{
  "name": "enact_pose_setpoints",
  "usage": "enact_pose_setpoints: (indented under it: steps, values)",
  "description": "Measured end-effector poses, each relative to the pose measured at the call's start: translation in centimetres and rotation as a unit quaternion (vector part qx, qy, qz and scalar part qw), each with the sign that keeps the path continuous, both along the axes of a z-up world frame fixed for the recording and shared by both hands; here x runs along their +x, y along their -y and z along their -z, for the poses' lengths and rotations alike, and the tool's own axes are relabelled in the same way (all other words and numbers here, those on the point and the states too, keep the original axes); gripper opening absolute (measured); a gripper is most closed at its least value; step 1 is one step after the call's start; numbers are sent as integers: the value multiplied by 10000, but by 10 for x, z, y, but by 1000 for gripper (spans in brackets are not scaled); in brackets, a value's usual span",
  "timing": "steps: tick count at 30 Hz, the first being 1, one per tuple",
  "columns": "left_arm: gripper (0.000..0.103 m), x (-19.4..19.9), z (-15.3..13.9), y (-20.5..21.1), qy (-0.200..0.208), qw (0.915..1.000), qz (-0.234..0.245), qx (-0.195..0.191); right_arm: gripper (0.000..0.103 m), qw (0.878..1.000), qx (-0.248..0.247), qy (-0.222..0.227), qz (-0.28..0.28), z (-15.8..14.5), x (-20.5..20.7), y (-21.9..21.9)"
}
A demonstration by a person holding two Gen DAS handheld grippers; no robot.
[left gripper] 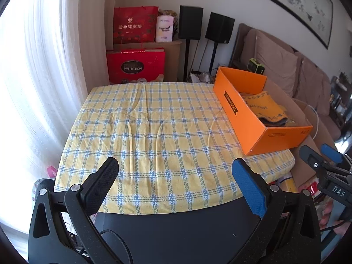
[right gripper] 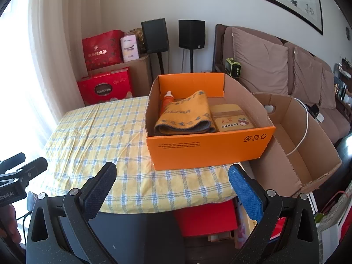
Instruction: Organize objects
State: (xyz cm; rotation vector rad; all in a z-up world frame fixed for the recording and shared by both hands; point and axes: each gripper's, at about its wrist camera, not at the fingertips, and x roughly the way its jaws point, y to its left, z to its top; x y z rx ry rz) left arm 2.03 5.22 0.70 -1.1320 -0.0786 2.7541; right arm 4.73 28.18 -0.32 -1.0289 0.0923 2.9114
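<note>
Left gripper (left gripper: pixel 176 181): we hold it spread wide over the near table edge, ribbed pads empty
Right gripper (right gripper: pixel 172 183): our jaws gape wide too, gripping nothing
Tablecloth (left gripper: pixel 154 127): we see wrinkled yellow-and-blue checked fabric
Orange box (right gripper: pixel 209 147): smooth rectangular cardboard on the table's right side
Inside the box: we find a folded fuzzy orange towel (right gripper: pixel 184 116), a flat yellow tin (right gripper: pixel 233 121) beside it, an orange bottle (right gripper: pixel 168 99) behind

From my right wrist, folded yellow towel (right gripper: pixel 184 114) hides most of the orange bottle (right gripper: pixel 167 100) at its ten o'clock. Print on the tan tin (right gripper: pixel 233 122) unreadable.
</note>
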Motion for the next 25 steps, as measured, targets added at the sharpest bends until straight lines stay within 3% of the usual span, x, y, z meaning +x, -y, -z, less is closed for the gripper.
enact_pose_setpoints:
  steps: [25]
  values:
    - [103,0,3,0,18,10000,-12,-55,103,10000,-53,33,-60,2,1,0]
